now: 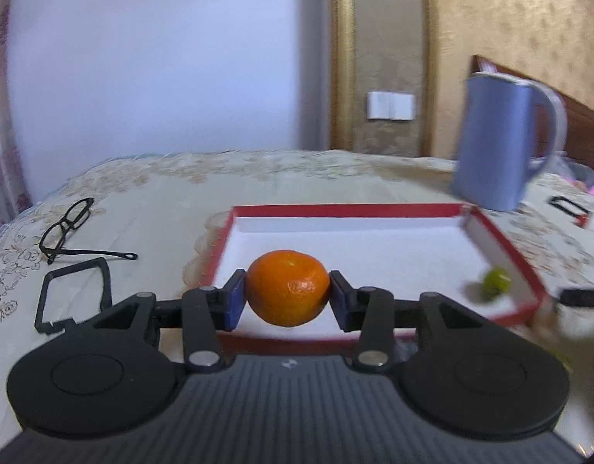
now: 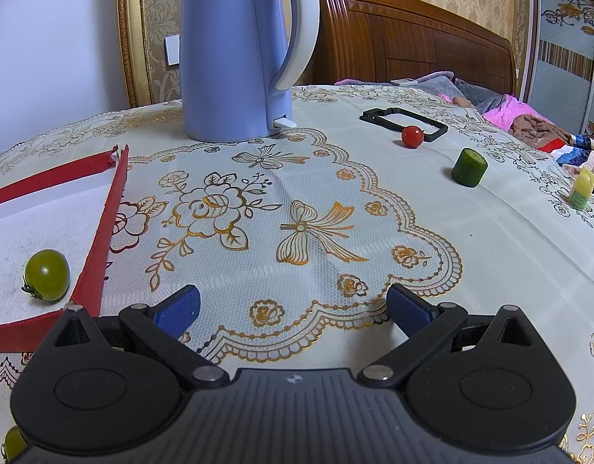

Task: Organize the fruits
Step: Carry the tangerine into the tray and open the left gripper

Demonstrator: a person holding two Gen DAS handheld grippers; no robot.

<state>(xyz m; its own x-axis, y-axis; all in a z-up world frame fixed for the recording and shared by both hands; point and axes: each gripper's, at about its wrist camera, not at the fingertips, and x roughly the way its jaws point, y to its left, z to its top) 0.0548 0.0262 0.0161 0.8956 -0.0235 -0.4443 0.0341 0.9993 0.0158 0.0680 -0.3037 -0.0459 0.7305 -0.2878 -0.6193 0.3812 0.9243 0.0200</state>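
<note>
My left gripper has the mandarin pinched between its 2 blue pads, narrowed in on it, the fruit squeezed at both sides and hanging clear above the white floor of the red-walled tray; the tray sits straight ahead of me on the flowered tablecloth, and a green tomato lies blurred in its right near corner; to the left of the tray I see a pair of black glasses and, nearer, a black rectangular frame; the blue kettle stands just beyond the tray's far right corner.

Over on my right gripper, the jaws stand wide apart with nothing between them, only bare lace cloth under the pads; the tray's red wall runs along the left, and the green tomato rests inside it, close to that wall; the kettle rises at the far left-centre; far to the right, a red cherry tomato sits touching the near edge of another black frame, a cut cucumber piece stands upright nearer and further right, and a small yellow-green bottle is at the right edge; another green fruit peeps in at the bottom left corner, mostly hidden by my gripper body.
</note>
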